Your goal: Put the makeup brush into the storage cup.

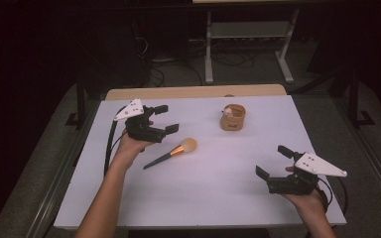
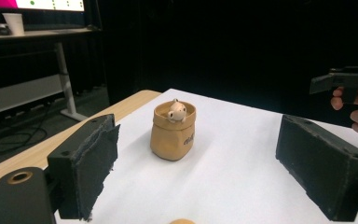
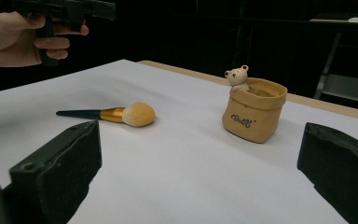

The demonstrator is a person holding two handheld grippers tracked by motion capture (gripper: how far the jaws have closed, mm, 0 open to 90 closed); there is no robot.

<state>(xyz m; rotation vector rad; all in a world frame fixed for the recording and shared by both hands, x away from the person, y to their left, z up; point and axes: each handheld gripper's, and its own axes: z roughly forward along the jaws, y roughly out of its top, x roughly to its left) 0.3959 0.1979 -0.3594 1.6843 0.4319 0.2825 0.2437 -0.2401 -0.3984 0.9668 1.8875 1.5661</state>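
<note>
— Where's the makeup brush (image 1: 171,152)?

— Lying flat on the white surface (image 1: 213,173), left of centre, its fluffy head toward the tan pouch-shaped holder (image 1: 232,118) and its dark handle angled back toward the person's side. Nothing touches it.

— And the left gripper (image 1: 165,119)?

— Held just above the surface near the brush's far side, jaws spread wide with nothing between them (its own camera looks straight at the holder (image 2: 173,131), framed by the two black pads).

— The right gripper (image 1: 274,161)?

— Near the front right of the surface, well apart from the brush, jaws also spread and empty. From its view the brush (image 3: 113,114) lies to the left and the holder (image 3: 254,110), with a small bear figure (image 3: 237,75) peeking over its rim, stands upright to the right.
</note>
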